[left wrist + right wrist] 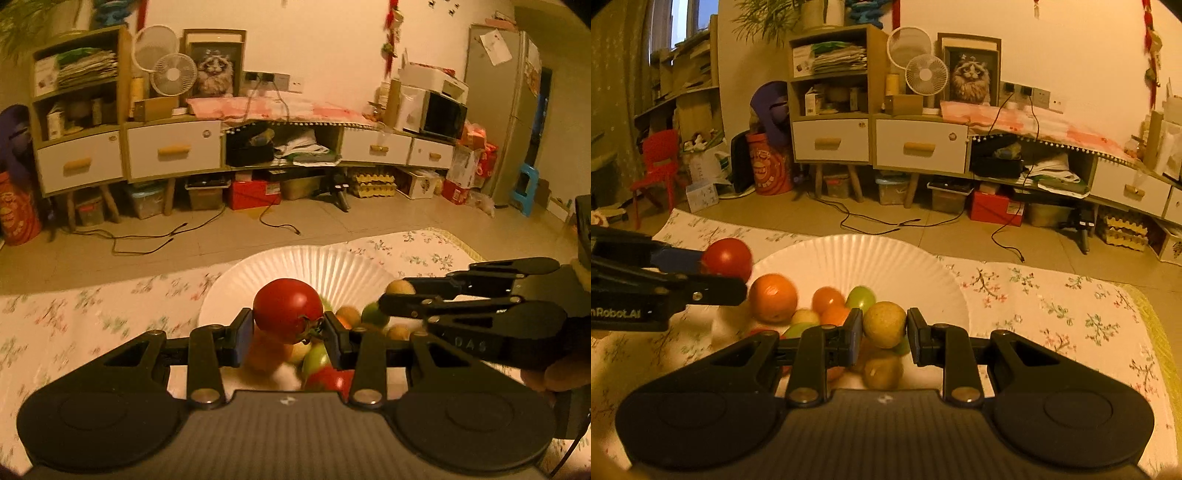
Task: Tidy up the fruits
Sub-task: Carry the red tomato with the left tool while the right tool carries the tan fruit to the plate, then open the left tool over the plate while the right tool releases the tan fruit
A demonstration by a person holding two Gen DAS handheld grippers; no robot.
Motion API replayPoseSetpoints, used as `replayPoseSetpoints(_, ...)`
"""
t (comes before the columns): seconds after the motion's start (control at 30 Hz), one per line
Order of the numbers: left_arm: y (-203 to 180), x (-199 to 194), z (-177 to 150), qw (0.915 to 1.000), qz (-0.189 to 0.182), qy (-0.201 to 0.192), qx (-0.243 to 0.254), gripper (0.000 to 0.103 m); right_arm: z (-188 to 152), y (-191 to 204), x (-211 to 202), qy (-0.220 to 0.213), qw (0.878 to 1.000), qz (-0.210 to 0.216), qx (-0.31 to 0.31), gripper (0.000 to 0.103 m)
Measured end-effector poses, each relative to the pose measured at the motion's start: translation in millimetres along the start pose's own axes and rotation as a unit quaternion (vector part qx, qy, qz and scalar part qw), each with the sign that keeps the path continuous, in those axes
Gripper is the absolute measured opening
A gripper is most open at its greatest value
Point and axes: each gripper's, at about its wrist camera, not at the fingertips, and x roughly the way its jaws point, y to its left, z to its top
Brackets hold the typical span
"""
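the left gripper point(288, 330) clamps a red tomato point(288, 310) above the white paper plate point(332, 262). the right gripper point(884, 328) pinches a yellow-brown fruit point(884, 324) at the plate's 6 o'clock edge, an orange point(772, 297) at its 9 o'clock on the floral-cloth surface point(1052, 306).

The right gripper point(884, 326) pinches a round yellow-brown fruit point(884, 324) above a white paper plate point(871, 258). The left gripper point(720, 271) holds a red tomato point(727, 258) beside a big orange point(772, 297) on the plate.
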Motion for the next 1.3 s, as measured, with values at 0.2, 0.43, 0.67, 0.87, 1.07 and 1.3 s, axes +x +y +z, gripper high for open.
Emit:
replayPoseSetpoints(0.2, 3, 36, 16, 0.9995, 0.002, 0.031, -0.004, 0.042, 7, -15, 15, 0.003, 1.0, 0.004, 0.013, 0.023)
replayPoseSetpoints(0.43, 10, 65, 22, 0.9973, 0.001, 0.069, -0.027, 0.042, 7, -23, 32, 0.015, 1.0, 0.014, 0.018, 0.023)
replayPoseSetpoints(0.67, 9, 75, 23, 0.9959, -0.005, 0.088, -0.024, 0.042, 9, -24, 41, 0.021, 0.999, 0.029, 0.018, 0.023)
replayPoseSetpoints(0.87, 13, 78, 29, 0.9959, -0.01, 0.085, -0.029, 0.042, 10, -20, 45, 0.024, 0.999, 0.038, 0.009, 0.023)
replayPoseSetpoints(1.07, 16, 76, 31, 0.9966, -0.006, 0.079, -0.025, 0.043, 13, -19, 46, 0.024, 0.999, 0.035, 0.011, 0.029)
replayPoseSetpoints(1.3, 11, 59, 35, 0.9976, 0.004, 0.067, -0.016, 0.052, 16, -24, 35, 0.018, 0.999, 0.022, 0.016, 0.044)
